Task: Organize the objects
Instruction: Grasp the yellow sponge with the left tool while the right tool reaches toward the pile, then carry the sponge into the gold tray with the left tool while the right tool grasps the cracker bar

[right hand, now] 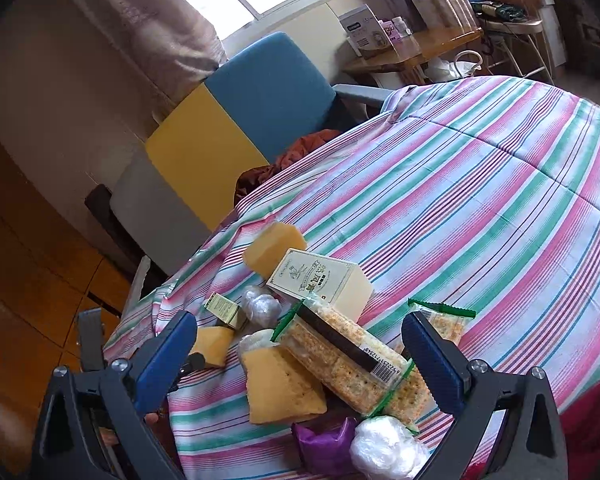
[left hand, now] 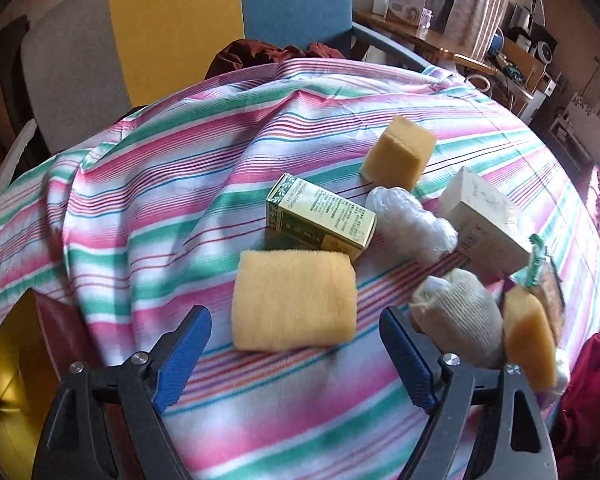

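My left gripper [left hand: 296,344] stands wide open with nothing between its jaws, poised just short of the flat yellow sponge [left hand: 294,300] lying on the striped cloth [left hand: 180,184] of the tabletop, next to the green carton [left hand: 320,216]. That sponge looks light and squashy, so I judge it will compress rather than slip; I would take it across its shorter sides, low down, and expect it to sag a little. My right gripper [right hand: 300,360] is open too, empty, hovering over the heap: a cracker packet [right hand: 340,352] propped on a second yellow sponge [right hand: 280,388], with a cream box [right hand: 324,280] behind. The crackers are brittle (crinkly film, likely slippery), so a gentle hold across the packet's middle seems wisest.
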A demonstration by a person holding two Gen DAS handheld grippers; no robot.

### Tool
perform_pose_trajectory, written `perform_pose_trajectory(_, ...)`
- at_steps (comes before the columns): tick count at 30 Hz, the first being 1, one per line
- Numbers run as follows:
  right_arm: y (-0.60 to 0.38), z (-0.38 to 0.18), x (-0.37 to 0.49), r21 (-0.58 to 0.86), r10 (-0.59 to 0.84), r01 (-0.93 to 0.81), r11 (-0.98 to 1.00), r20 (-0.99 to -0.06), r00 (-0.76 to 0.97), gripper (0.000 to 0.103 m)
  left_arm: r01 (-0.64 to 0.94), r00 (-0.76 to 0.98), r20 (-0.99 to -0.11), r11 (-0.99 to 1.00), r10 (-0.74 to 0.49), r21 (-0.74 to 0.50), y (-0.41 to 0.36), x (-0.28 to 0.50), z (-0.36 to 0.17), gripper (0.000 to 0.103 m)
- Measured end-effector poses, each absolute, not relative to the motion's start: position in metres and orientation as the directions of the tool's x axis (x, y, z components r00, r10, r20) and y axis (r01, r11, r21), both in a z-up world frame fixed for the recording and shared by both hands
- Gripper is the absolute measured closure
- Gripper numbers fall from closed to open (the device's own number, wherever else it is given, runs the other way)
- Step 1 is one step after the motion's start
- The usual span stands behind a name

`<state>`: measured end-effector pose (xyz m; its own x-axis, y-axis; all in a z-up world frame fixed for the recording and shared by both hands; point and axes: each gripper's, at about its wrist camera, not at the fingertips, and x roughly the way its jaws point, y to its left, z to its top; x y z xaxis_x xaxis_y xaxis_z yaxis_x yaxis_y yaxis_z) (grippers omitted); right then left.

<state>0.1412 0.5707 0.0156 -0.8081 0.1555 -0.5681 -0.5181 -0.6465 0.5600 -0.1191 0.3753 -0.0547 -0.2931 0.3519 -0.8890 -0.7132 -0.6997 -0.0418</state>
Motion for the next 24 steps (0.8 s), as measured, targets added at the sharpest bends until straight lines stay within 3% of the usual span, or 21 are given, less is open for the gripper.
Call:
perform_pose_trajectory(5, 0.571, 0.014, 0.141, 0.566, 0.148, -0.512, -0.646, -0.566, -0.811, 0.000, -0.714, -0.275, -0.907, -0.699, 0.320, -0.030, 0.390, -0.129, -0.073, 0.019)
perform_pose_trajectory(6, 0.572, 0.014, 0.141, 0.567, 0.150, -0.514, -0.643, -0.565, -0.811, 0.000, -0.712, -0.267, -0.908, -0.701, 0.323, -0.040, 0.389, -0.131, -0.076, 0.040)
perform_pose_trajectory(7, 0.573, 0.014, 0.142, 0.569, 0.152, -0.517, -0.639, -0.565, -0.811, 0.000, -0.704, -0.256, -0.911, -0.708, 0.324, -0.054, 0.386, -0.132, -0.078, 0.041)
perform_pose_trajectory(12, 0.585, 0.011, 0.153, 0.596, 0.192, -0.553, -0.583, -0.560, -0.806, 0.000, -0.702, -0.254, -0.878, -0.702, 0.406, -0.121, 0.361, -0.110, -0.062, 0.042)
perform_pose_trajectory(24, 0.580, 0.003, 0.137, 0.548, 0.154, -0.577, -0.605, -0.631, -0.761, 0.000, -0.783, -0.307, -0.793, -0.614, 0.526, -0.104, 0.307, -0.021, -0.012, 0.042)
